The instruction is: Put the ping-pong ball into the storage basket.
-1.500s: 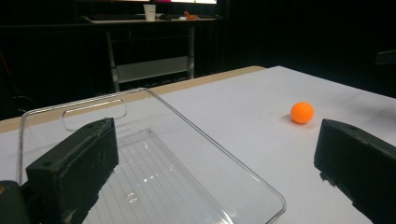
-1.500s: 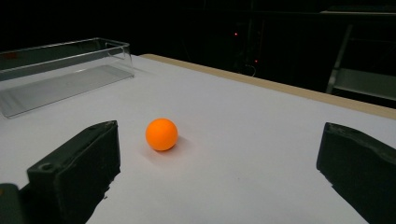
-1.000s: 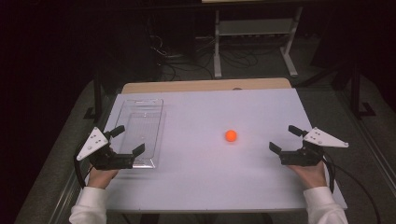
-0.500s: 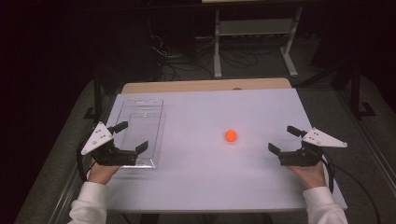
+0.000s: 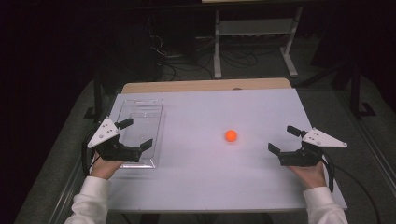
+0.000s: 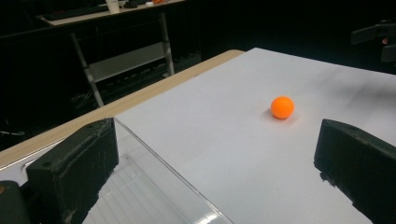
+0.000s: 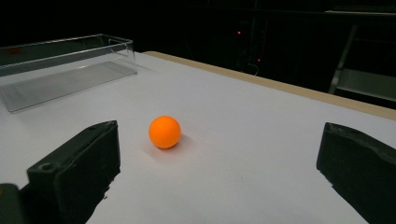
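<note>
That orange ball (image 5: 230, 136) sits closer to the right gripper (image 5: 285, 141), off to its left, both grippers' jaws spread wide.

White table (image 5: 187, 186) with wooden far edge, grey floor (image 5: 60, 154) around it, metal-legged bench (image 5: 254, 28) behind, cables (image 5: 182, 67) underneath, dark room beyond, light only on the tabletop

Left gripper (image 5: 137, 134), right gripper (image 5: 282, 139): jaws apart.
</note>
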The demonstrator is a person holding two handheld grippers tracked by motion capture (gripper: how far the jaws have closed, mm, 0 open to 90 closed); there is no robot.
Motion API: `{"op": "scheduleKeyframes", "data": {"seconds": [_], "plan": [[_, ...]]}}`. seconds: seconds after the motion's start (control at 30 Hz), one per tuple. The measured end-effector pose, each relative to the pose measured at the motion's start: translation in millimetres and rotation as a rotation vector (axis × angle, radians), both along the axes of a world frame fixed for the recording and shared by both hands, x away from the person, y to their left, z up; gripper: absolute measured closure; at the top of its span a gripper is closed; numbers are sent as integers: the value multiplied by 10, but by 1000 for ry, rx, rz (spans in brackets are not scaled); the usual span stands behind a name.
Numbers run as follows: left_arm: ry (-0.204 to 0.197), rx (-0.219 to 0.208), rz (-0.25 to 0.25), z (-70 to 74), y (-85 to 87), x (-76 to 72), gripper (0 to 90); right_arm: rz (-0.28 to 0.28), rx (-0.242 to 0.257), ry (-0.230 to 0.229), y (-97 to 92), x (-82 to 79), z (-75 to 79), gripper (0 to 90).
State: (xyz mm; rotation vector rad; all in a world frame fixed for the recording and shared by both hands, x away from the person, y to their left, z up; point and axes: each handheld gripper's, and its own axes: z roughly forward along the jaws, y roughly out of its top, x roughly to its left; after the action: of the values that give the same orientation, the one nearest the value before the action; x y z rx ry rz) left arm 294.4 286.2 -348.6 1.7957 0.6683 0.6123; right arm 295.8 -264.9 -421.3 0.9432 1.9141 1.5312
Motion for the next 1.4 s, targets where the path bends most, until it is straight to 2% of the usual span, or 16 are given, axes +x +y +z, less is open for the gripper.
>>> {"op": "scheduleKeyframes", "data": {"seconds": [1.0,1.4], "plan": [[-16,62,-75,240,-329,190,0,4,5,-5,-3,-13,7,0],[-14,84,-113,366,-503,324,0,4,2,-4,0,-16,7,0]]}}
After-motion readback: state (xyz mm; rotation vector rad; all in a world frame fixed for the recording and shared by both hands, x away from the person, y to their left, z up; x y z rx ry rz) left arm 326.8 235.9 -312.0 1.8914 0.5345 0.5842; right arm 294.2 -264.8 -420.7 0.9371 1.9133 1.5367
